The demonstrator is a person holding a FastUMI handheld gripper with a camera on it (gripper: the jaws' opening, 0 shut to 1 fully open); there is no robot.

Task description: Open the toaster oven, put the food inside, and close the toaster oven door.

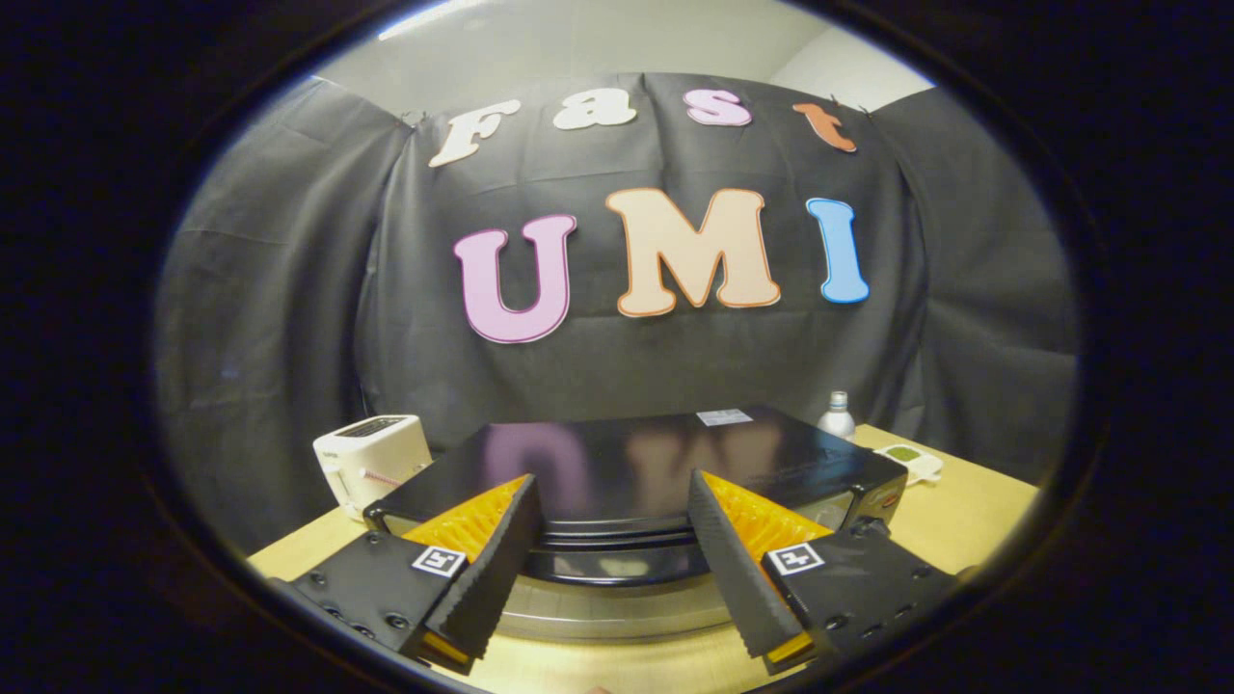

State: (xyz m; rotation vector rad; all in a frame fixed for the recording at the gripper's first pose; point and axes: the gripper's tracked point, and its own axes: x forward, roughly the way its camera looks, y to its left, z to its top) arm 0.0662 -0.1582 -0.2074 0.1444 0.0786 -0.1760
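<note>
Gripper [612, 540] spread wide, its 2 fingers holding nothing. Black toaster oven [636, 463] sits on the wooden table [964, 520] just ahead of the fingers, its front top edge showing in the gap between the tips. Glossy top faces up. White toaster [371, 463] stands beside the oven's left corner. A small bottle [837, 414] stands behind its right corner, a white-rimmed dish [911, 461] near it.
</note>
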